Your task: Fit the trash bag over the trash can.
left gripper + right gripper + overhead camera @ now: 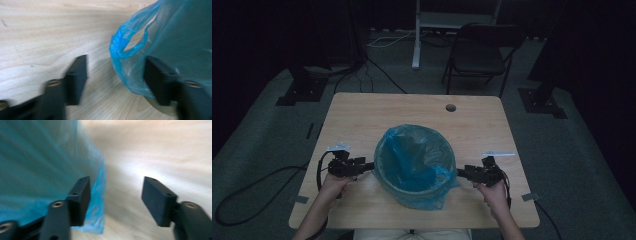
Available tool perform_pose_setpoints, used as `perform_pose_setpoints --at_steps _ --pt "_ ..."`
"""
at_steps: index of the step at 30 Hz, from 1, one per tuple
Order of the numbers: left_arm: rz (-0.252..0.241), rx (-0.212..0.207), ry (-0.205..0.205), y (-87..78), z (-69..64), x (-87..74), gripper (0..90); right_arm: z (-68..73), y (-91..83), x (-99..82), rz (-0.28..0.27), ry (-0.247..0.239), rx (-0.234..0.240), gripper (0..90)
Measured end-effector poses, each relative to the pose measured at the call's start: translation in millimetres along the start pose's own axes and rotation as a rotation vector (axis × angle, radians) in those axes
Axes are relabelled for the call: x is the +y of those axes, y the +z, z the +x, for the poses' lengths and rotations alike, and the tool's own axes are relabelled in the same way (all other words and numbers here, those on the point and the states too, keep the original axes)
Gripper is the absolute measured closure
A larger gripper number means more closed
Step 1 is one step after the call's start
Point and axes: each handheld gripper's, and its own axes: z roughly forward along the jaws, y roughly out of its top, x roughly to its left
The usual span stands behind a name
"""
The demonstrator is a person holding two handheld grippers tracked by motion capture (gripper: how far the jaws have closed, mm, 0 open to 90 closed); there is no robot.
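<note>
High view: a person's hands hold a tool on each side of a round bin [388, 176] lined with a blue plastic bag [417, 155], which stands at the middle of a light wooden table [362, 112], toward its near edge. At the bin's 9 o'clock, the left tool [368, 166] reaches the rim; in the left gripper view its jaws stand wide apart, gripping nothing, one over bare wood, the other against the bag's loose edge [125, 47]. At 3 o'clock, the right tool [460, 173] meets the opposite rim; the right gripper view shows its jaws likewise spread and empty, one beside the hanging bag [37, 165]. Behind the table, at 12 o'clock, stands a dark folding chair [479, 52].
</note>
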Motion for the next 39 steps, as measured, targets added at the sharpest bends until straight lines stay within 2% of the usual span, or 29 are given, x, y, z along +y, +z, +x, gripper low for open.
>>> perform_pose_setpoints --at_steps 1,2,4,5,6,8,10,11,13,15,16,18,19,20,22,23,24,26,27,28,29,30,32,34,36,37,38,39 --pt "-0.013 0.008 0.010 -2.9 -1.6 -0.2 29.3 -1.3 -5.5 2.7 -0.021 0.007 -0.007 34.9" --pt "-0.017 0.019 0.011 -4.8 -2.7 -0.1 16.1 -3.7 -15.0 7.5 -0.059 0.025 -0.017 27.7" --pt "-0.007 0.019 0.024 -7.5 -4.1 -0.2 8.6 -5.2 -22.9 11.7 -0.099 0.036 -0.025 23.5" --pt "-0.027 0.040 0.038 -10.5 -5.5 -1.5 8.3 -5.5 -26.1 13.7 -0.115 0.037 -0.024 21.5" --pt "-0.027 0.040 0.038 -10.5 -5.5 -1.5 0.1 -5.5 -26.1 13.7 -0.115 0.037 -0.024 21.5" --pt "-0.033 0.035 0.034 -13.3 -5.3 -3.1 0.1 -5.6 -30.1 16.5 -0.136 0.022 -0.021 17.7" --pt "-0.085 0.056 0.050 -19.8 -5.8 -6.3 0.1 -6.2 -31.4 19.5 -0.161 0.017 -0.008 15.6" --pt "-0.085 0.056 0.050 -19.8 -5.8 -6.3 0.2 -6.2 -31.4 19.5 -0.161 0.017 -0.008 15.6" --pt "-0.125 0.074 0.058 -26.3 -6.3 -9.0 0.2 -6.7 -31.6 23.7 -0.190 0.023 -0.004 15.7" --pt "-0.135 0.080 0.061 -28.3 -6.5 -10.1 0.2 -4.2 -33.1 28.7 -0.207 0.014 0.003 15.7" --pt "-0.138 0.068 0.072 -29.8 -6.7 -11.6 0.2 -4.2 -33.1 28.7 -0.207 0.014 0.003 15.7" --pt "-0.169 0.106 0.103 -33.6 -8.8 -16.2 0.3 4.5 -36.3 40.8 -0.252 -0.028 0.036 15.7" --pt "-0.197 0.114 0.127 -38.0 -10.6 -21.3 0.2 7.7 -37.4 45.7 -0.278 -0.039 0.059 15.7" --pt "-0.197 0.114 0.127 -38.0 -10.6 -21.3 0.3 7.7 -37.4 45.7 -0.278 -0.039 0.059 15.7" --pt "-0.226 0.107 0.143 -41.8 -11.5 -26.5 0.3 15.2 -38.0 57.2 -0.313 -0.062 0.102 15.7" --pt "-0.251 0.124 0.144 -44.4 -11.8 -31.6 0.3 24.5 -37.3 69.9 -0.334 -0.088 0.152 15.7" --pt "-0.251 0.124 0.144 -44.4 -11.8 -31.6 0.3 24.5 -37.3 69.9 -0.334 -0.088 0.152 15.7" --pt "-0.272 0.150 0.145 -45.9 -11.4 -36.3 0.3 36.4 -36.0 82.6 -0.356 -0.122 0.194 15.7" --pt "-0.286 0.153 0.155 -47.1 -10.5 -38.9 0.3 50.3 -33.7 94.8 -0.364 -0.156 0.234 15.7" --pt "-0.304 0.148 0.159 -47.8 -9.5 -41.7 0.3 50.3 -33.7 94.8 -0.364 -0.156 0.234 15.7" --pt "-0.325 0.179 0.178 -48.1 -7.6 -47.7 0.3 66.5 -30.4 107.0 -0.353 -0.204 0.236 15.7" --pt "-0.325 0.179 0.178 -48.1 -7.6 -47.7 0.3 74.5 -28.3 112.9 -0.341 -0.228 0.251 15.7" --pt "-0.333 0.212 0.189 -47.7 -5.0 -55.9 0.3 90.3 -23.2 123.3 -0.323 -0.265 0.289 15.7" --pt "-0.337 0.209 0.189 -47.8 -3.9 -58.0 0.3 105.5 -17.1 132.2 -0.292 -0.304 0.334 15.7" --pt "-0.340 0.216 0.179 -47.9 -2.5 -60.6 0.3 119.9 -10.4 139.5 -0.262 -0.333 0.360 15.7" --pt "-0.344 0.214 0.179 -48.4 -1.7 -61.4 0.3 119.9 -10.4 139.5 -0.262 -0.333 0.360 15.7" --pt "-0.351 0.213 0.173 -48.6 -1.4 -61.9 0.3 132.8 -3.5 145.6 -0.237 -0.339 0.405 15.7" --pt "-0.352 0.213 0.168 -48.9 -0.8 -62.0 0.2 139.2 -0.3 148.0 -0.225 -0.341 0.417 15.7"
